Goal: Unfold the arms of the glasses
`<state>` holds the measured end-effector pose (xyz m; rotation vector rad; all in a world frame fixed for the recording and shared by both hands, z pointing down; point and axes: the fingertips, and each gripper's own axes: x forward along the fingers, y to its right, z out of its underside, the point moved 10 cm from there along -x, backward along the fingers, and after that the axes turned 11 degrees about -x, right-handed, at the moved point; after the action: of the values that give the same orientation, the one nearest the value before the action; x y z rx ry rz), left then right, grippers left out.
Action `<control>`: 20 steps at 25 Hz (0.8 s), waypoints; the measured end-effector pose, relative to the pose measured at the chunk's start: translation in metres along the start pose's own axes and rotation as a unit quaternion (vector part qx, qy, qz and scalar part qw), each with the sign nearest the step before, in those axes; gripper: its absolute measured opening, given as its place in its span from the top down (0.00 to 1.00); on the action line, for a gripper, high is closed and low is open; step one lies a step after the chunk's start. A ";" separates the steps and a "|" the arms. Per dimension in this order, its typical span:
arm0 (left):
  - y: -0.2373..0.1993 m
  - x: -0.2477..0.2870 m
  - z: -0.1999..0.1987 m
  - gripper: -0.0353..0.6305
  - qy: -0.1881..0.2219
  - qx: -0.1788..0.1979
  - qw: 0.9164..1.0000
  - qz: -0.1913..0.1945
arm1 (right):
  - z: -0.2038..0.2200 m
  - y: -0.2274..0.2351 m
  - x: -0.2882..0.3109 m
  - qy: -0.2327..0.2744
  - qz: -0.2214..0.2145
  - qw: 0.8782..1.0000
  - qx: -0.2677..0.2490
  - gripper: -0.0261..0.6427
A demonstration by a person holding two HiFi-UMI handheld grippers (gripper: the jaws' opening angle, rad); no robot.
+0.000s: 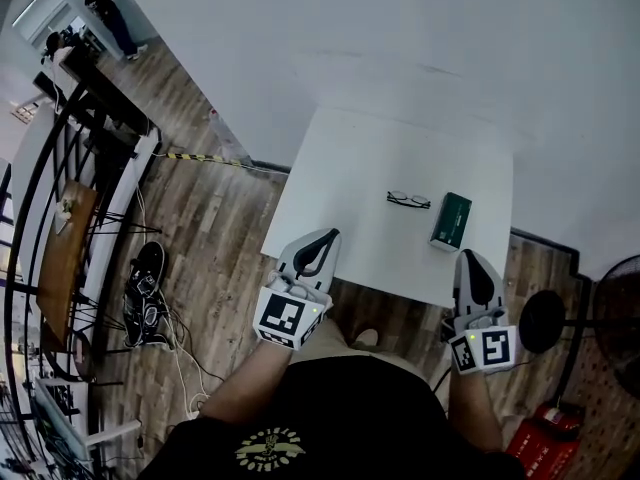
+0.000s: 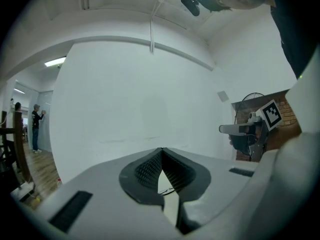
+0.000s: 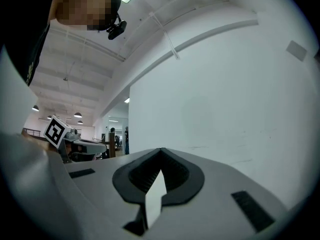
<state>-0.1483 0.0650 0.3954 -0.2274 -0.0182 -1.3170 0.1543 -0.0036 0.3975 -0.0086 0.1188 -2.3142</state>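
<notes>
1. Black ribbed pads (image 2: 145, 171) on my left gripper (image 2: 161, 151) are pressed together at the tips with nothing pinched. My right gripper (image 3: 160, 151) is closed the same way and is also empty.
2. Both grippers hang at the near edge of the white table (image 1: 340, 168), well apart from the work.
3. The glasses (image 1: 408, 200) lie on the table at about 1 o'clock from my left gripper (image 1: 326, 240) and 11 o'clock from my right gripper (image 1: 470, 260). They are too small here to tell how the arms sit.
4. A green case (image 1: 451, 220) lies just beside the glasses, at their 4 o'clock. If I come in from the right, I could nudge it into the frame.
5. If I arrive with the jaws closed, I would push the glasses across the smooth top instead of catching them.
6. A thin arm pinched near the hinge, or swung with the frame unsteadied, could twist or skid away.
</notes>
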 end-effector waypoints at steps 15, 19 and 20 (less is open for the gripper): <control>0.004 0.015 0.004 0.94 -0.006 0.004 1.000 0.017 | 0.005 0.008 -0.005 0.005 0.020 1.000 0.001 0.97; 0.001 0.020 0.002 0.94 -0.003 0.007 1.000 0.024 | 0.002 0.007 0.000 0.005 0.021 1.000 -0.003 0.97; -0.001 0.021 0.001 0.94 -0.003 0.008 1.000 0.025 | 0.002 0.007 0.002 0.004 0.022 1.000 -0.004 0.97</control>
<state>-0.1433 0.0449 0.3999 -0.2160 -0.0272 -1.2657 0.1586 -0.0099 0.3989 -0.0001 0.1315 -2.2706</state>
